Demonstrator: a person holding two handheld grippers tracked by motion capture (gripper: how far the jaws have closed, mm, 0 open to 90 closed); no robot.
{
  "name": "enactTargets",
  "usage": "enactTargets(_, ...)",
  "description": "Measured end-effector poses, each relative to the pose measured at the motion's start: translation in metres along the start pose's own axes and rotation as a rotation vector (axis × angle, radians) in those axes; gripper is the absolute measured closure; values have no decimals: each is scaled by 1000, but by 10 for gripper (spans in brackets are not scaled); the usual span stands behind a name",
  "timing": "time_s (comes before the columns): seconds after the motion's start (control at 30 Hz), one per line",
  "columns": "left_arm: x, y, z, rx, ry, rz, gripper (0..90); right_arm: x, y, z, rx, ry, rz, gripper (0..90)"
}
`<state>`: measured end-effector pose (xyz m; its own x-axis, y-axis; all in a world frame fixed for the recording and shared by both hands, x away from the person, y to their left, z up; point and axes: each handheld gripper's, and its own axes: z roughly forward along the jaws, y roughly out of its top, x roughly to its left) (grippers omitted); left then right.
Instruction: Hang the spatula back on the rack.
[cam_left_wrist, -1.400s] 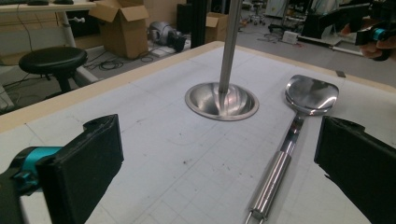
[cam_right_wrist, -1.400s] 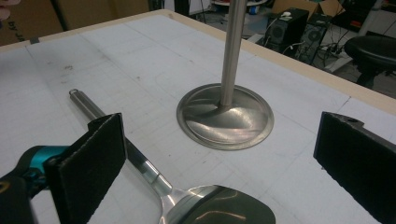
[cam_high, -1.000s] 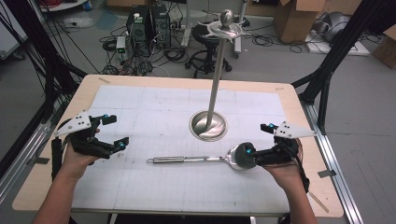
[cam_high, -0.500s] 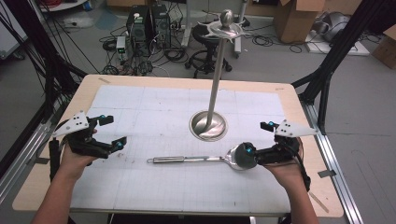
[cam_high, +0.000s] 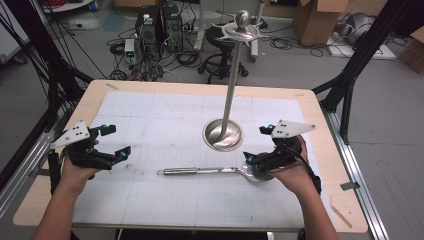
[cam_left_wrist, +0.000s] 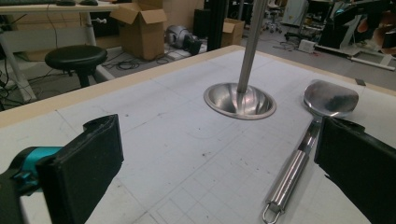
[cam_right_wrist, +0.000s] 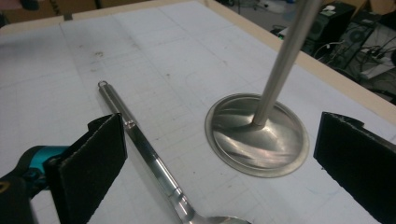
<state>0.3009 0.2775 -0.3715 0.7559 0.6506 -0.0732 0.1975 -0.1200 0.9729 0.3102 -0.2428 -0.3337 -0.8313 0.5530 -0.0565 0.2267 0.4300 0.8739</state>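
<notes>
1. High view: one table (cam_high: 320, 150) with a white gridded mat; one steel stand (cam_high: 223, 134) rises from a round base at centre to hooks at the top of the frame. One ladle (cam_high: 210, 171) lies flat just below the base. Left gripper (cam_high: 114, 142) at lower left, jaws wide, well apart from the ladle. Right gripper (cam_high: 259, 145) at right, wide, over the ladle's bowl
2. Left gripper view: both jaws at the bottom corners, wide; the bowl's hollow and the handle's hanging loop show; one black stool (cam_left_wrist: 76, 58) upper left
3. Right gripper view: jaws wide, the handle passing beside the left one; bowl cut off at the bottom edge
</notes>
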Motion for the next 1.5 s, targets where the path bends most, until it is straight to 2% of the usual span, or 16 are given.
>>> enactTargets(0.07,0,0,0,-1,3,-2,17,2,5,6,24,15,-8,14)
enactTargets(0.17,0,0,1,0,3,2,17,7,17,21,55,42,-49,14)
enactTargets(0.47,1,0,0,-8,7,-3,17,16,33,49,139,98,-86,14)
enactTargets(0.6,1,0,0,-7,14,-1,17,18,40,60,157,112,-109,14)
enactTargets(0.63,1,1,-1,-7,11,0,17,21,43,65,177,125,-114,14)
enactTargets(0.8,1,1,-1,-9,11,2,17,25,45,75,211,151,-117,14)
enactTargets(1.2,1,0,0,-5,3,2,17,38,45,113,342,215,-176,14)
enactTargets(1.3,1,0,1,-4,2,0,17,42,46,121,368,243,-179,14)
enactTargets(1.33,1,0,1,-4,2,1,17,44,47,125,384,251,-194,32)
enactTargets(1.5,0,0,0,-5,2,3,17,45,46,134,410,273,-208,40)
